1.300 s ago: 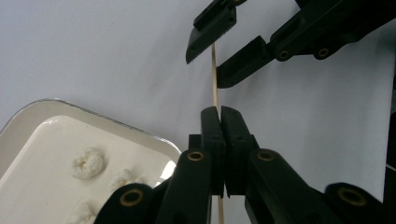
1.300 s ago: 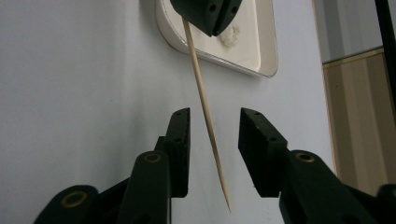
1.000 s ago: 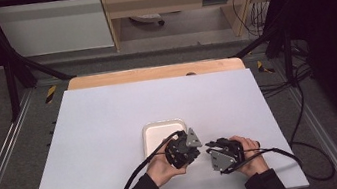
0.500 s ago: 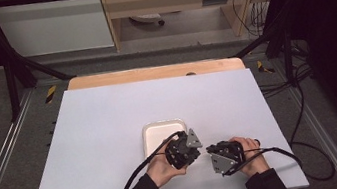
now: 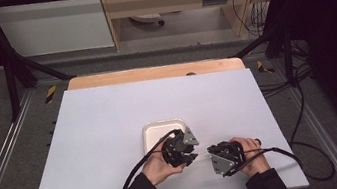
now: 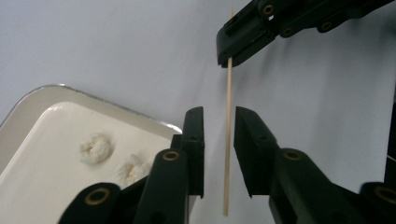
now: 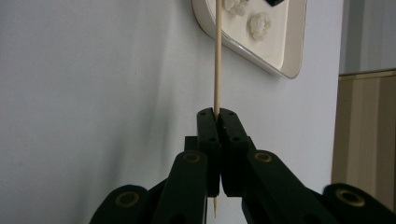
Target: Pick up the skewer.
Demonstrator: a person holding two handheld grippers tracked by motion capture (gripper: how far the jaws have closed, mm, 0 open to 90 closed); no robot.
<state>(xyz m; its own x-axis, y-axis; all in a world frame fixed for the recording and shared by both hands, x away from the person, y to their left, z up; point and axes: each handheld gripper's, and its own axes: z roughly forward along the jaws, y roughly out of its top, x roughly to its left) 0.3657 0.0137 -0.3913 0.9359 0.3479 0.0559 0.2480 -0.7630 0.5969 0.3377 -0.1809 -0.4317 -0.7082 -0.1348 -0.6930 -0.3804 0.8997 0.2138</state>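
Wooden skewer [image 6: 228, 116]: near the surface's [image 5: 109, 118] front edge, just right of the white tray [image 5: 154, 132]. Right claw [image 7: 217, 112]: clamped tight on the skewer. Left claw [image 6: 219, 140]: jaws just parted, slightly open, skewer between them untouched. Tray: two pale dough lumps [image 6: 95, 148].

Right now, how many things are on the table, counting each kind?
Wooden skewer: 1
White tray: 1
White fluffy lumps in the tray, one and another: 2
Grippers, left gripper and right gripper: 2
Total: 6
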